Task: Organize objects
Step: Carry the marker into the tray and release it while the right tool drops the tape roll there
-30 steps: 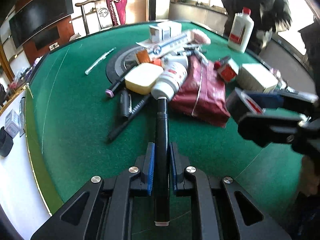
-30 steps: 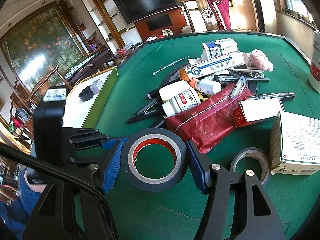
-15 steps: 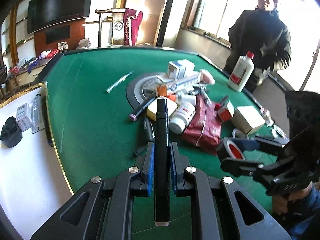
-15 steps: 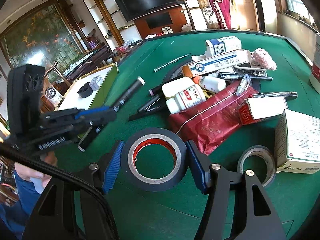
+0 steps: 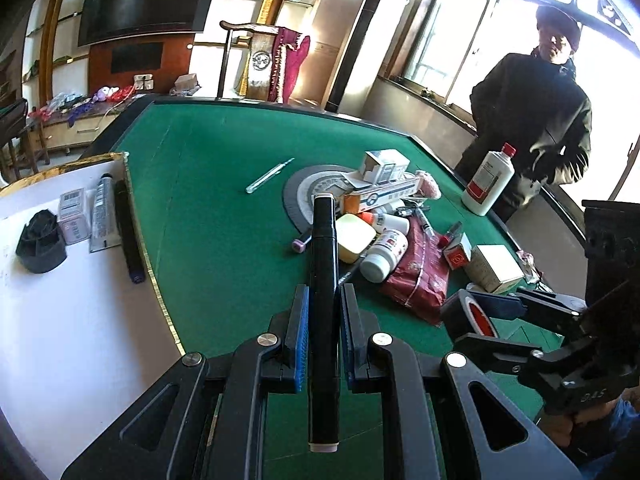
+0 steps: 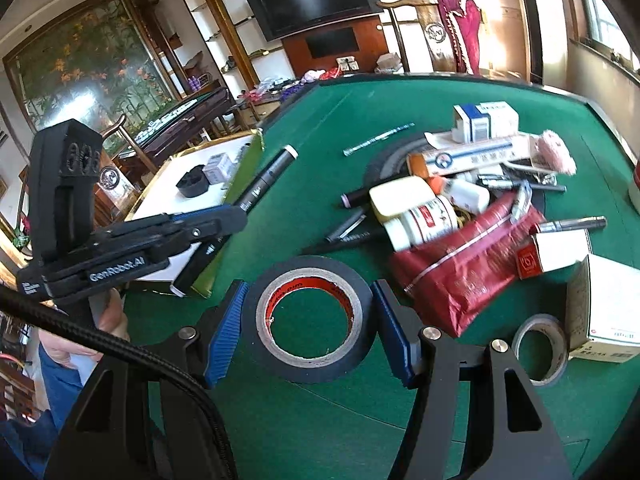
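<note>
Left gripper (image 5: pixel 323 316) fingers pinch a stiff, light black marker (image 5: pixel 323 280) mid-barrel, right gripper (image 6: pixel 308 320) squeezes the tape roll (image 6: pixel 308 316) at 3 and 9 o'clock.

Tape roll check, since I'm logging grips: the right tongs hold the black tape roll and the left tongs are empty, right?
Not quite: the left tongs are shut on a black marker, as the left wrist view shows. The right tongs do hold the tape roll.

My left gripper (image 5: pixel 323 322) pinches a black marker (image 5: pixel 323 280) above the green table (image 5: pixel 216 220). At the right edge my right gripper (image 5: pixel 476 320) clasps a black tape roll (image 5: pixel 474 316).
</note>
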Demonstrator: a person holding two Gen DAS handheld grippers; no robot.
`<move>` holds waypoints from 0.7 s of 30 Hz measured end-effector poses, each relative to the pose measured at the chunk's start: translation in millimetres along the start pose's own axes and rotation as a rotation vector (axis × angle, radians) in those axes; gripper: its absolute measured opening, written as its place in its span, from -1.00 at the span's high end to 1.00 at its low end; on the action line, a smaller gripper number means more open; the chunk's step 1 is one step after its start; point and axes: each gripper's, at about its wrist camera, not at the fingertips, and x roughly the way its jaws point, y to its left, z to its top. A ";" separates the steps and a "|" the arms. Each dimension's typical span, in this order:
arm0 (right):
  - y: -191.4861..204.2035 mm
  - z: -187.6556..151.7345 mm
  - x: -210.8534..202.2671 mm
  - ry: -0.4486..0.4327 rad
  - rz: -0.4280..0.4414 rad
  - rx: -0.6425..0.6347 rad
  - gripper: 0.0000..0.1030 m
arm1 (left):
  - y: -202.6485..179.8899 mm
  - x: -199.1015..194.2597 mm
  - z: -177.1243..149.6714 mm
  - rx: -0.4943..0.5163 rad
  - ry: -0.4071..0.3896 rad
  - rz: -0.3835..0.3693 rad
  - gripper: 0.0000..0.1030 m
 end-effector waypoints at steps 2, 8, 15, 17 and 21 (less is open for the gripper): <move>4.7 2.7 1.3 0.002 -0.001 -0.007 -0.20 | 3.6 -2.1 -0.4 -0.010 -0.003 -0.004 0.77; 19.6 16.8 10.7 0.017 0.010 -0.031 -0.20 | 21.1 -21.4 1.3 -0.048 -0.036 0.020 0.77; 59.4 43.5 41.6 0.059 0.046 -0.095 -0.20 | 73.8 -66.4 6.6 -0.113 -0.082 0.160 0.77; 73.3 52.6 53.6 0.067 0.063 -0.112 -0.20 | 93.4 -75.7 8.5 -0.137 -0.080 0.210 0.77; 96.3 70.7 84.3 0.105 0.093 -0.124 -0.20 | 136.7 -85.1 8.5 -0.186 -0.051 0.296 0.77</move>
